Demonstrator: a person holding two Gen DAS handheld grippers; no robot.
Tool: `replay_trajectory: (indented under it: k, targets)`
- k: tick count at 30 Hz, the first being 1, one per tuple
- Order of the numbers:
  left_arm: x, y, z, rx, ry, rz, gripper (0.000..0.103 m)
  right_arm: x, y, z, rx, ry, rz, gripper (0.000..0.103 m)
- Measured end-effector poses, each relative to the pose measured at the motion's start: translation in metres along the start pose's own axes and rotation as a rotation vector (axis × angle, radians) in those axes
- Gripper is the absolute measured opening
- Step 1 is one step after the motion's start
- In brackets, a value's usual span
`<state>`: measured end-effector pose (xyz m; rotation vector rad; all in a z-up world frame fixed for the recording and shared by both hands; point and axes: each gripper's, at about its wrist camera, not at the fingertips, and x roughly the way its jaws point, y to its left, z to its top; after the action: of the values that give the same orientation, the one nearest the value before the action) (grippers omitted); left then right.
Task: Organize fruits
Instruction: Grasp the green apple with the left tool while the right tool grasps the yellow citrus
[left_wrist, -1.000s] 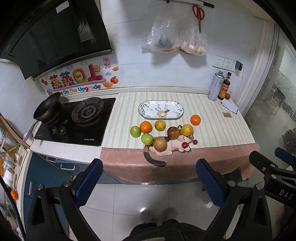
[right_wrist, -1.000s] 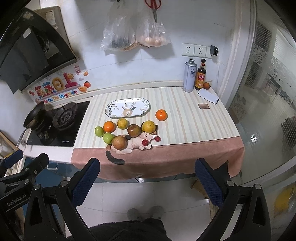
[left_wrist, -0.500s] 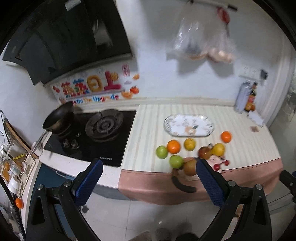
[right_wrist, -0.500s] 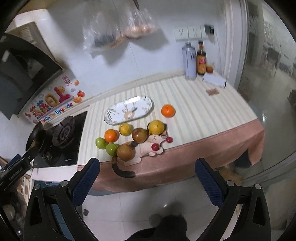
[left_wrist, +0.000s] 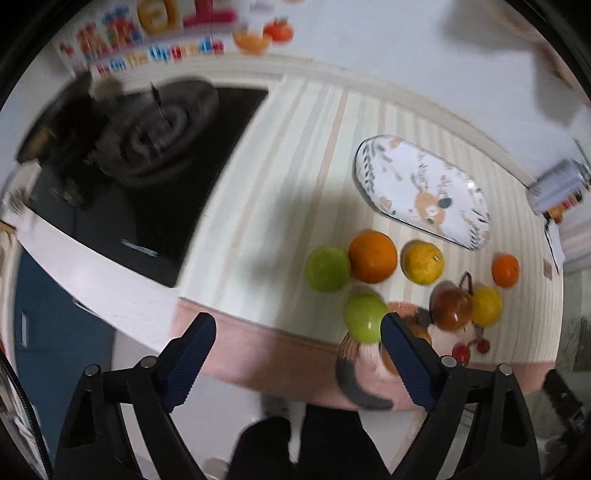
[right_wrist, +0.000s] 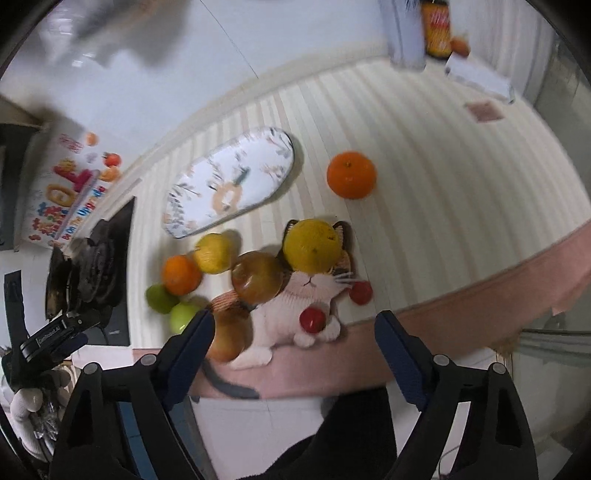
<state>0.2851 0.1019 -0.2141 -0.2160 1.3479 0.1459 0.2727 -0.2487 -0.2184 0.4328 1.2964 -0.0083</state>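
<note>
Fruits are all bunched up near the front edge of the striped counter (left_wrist: 280, 155), around a cat-shaped mat (right_wrist: 306, 295). From the left wrist cam you get two green apples (left_wrist: 327, 269) side by side, a big orange (left_wrist: 373, 256) touching one of them, and a yellow one (left_wrist: 422, 262) just beside that. A reddish-brown apple (left_wrist: 452, 308) and a yellow citrus (left_wrist: 487, 305) sit on the cat's head end, with a smaller orange (left_wrist: 505, 270) off on its own nearer the wall. Two little red fruits (right_wrist: 312, 319) lie by the cat's paws. An oval patterned plate (left_wrist: 421, 190) sits behind the pile with nothing on it. Stove (left_wrist: 140, 177) is off to the left, pretty blurry. Left gripper (left_wrist: 297, 354) has just been closing a bit but its jaws are wide apart with nothing between them, hanging over the counter's front edge. Right gripper (right_wrist: 293, 350) is the same deal: just been narrowing slightly, wide apart, gripping nothing, with the cat mat showing in the gap.
</note>
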Motion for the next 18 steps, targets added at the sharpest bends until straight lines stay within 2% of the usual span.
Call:
replay_trajectory:
  k: [5, 10, 16, 18]
  targets:
    - [0.059, -0.012, 0.031, -0.025, 0.112, -0.004, 0.091, 0.074, -0.018, 0.048, 0.039, 0.115, -0.006, 0.09]
    - [0.101, -0.026, 0.048, 0.022, 0.19, 0.026, 0.091, 0.129, -0.025, 0.068, 0.071, 0.238, -0.003, 0.09]
    - [0.131, -0.028, 0.049, 0.045, 0.255, 0.041, 0.091, 0.155, -0.02, 0.071, 0.067, 0.308, 0.014, 0.09]
    - [0.135, -0.028, 0.049, 0.05, 0.264, 0.036, 0.091, 0.16, -0.019, 0.073, 0.066, 0.322, 0.02, 0.086]
